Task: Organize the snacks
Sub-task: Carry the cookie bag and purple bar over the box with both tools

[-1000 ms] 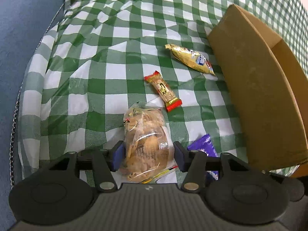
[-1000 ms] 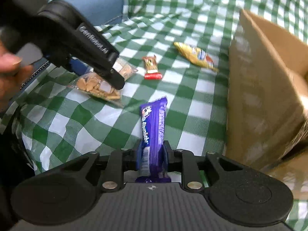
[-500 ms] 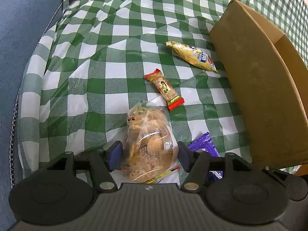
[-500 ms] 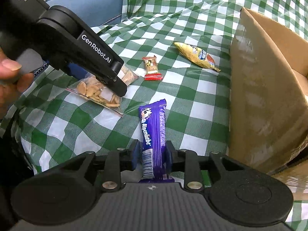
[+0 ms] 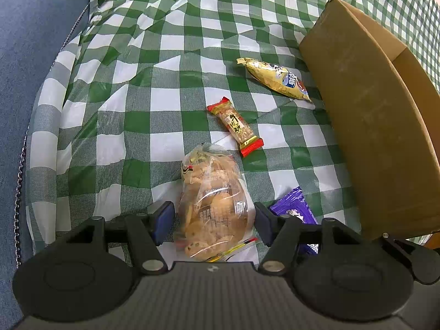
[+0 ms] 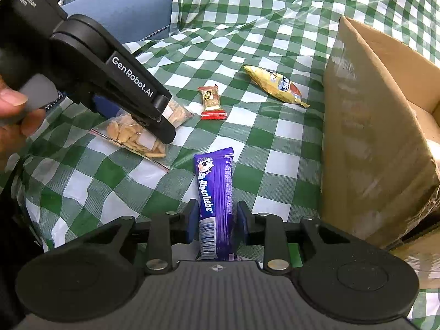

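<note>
A green-checked worktop [image 5: 165, 88] carries a cardboard box [image 5: 368, 126] on its right side. The left gripper [image 5: 213, 220] straddles a clear cracker bag [image 5: 214, 206], released – gaps show beside both pads. The right gripper [image 6: 216, 221] likewise brackets a purple candy bar [image 6: 216, 189] without clenching. Beyond lie a gold packet [image 5: 275, 79] and a red-ended bar [image 5: 236, 126].

You had a green-and-white checked tablecloth [image 5: 165, 88] as the surface. On it lay a clear bag of crackers [image 5: 214, 206], a red-ended snack bar [image 5: 235, 125], a gold packet [image 5: 275, 78] and a purple Alpenliebe bar [image 6: 216, 192]. A cardboard box [image 5: 371, 137] stood at the cloth's right side.
</note>
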`<control>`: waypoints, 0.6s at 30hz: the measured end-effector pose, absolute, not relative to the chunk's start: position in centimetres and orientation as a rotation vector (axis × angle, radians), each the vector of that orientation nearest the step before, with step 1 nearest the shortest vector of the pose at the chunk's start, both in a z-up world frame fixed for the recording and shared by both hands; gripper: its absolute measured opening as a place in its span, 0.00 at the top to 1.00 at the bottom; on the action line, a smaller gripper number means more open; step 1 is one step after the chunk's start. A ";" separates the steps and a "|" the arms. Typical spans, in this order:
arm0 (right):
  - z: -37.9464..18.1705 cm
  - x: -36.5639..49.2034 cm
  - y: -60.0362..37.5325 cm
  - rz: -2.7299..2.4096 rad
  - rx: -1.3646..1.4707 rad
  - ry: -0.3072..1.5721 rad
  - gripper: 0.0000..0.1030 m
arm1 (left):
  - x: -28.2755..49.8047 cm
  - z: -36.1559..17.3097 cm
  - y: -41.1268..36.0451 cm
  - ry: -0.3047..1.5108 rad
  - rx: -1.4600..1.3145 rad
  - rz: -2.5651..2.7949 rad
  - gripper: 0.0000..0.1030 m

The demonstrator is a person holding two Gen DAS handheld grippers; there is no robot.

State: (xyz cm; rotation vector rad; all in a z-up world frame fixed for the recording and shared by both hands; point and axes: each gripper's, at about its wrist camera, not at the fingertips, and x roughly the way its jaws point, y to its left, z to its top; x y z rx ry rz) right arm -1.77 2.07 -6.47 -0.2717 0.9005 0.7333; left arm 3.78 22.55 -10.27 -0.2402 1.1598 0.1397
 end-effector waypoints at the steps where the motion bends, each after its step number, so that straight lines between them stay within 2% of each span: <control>1: -6.6 -1.8 2.2 0.734 -0.277 0.902 0.70 | 3.8 -10.3 22.5 1.160 -0.239 0.140 0.35; 2: -6.6 -1.8 2.2 0.735 -0.285 0.902 0.71 | 3.8 -10.3 22.4 1.160 -0.238 0.141 0.35; 4: -6.6 -2.0 2.4 0.739 -0.299 0.894 0.80 | 3.8 -10.3 22.3 1.164 -0.232 0.141 0.38; 6: -6.5 -2.1 2.4 0.743 -0.304 0.882 0.83 | 3.9 -10.4 22.2 1.165 -0.217 0.140 0.38; 10: -5.6 -2.5 2.1 0.743 -0.298 0.837 0.84 | 3.8 -9.8 22.5 1.135 -0.218 0.151 0.45; 18: -2.0 -3.9 0.2 0.758 -0.249 0.679 0.84 | 1.8 -6.4 22.8 0.951 -0.275 0.165 0.46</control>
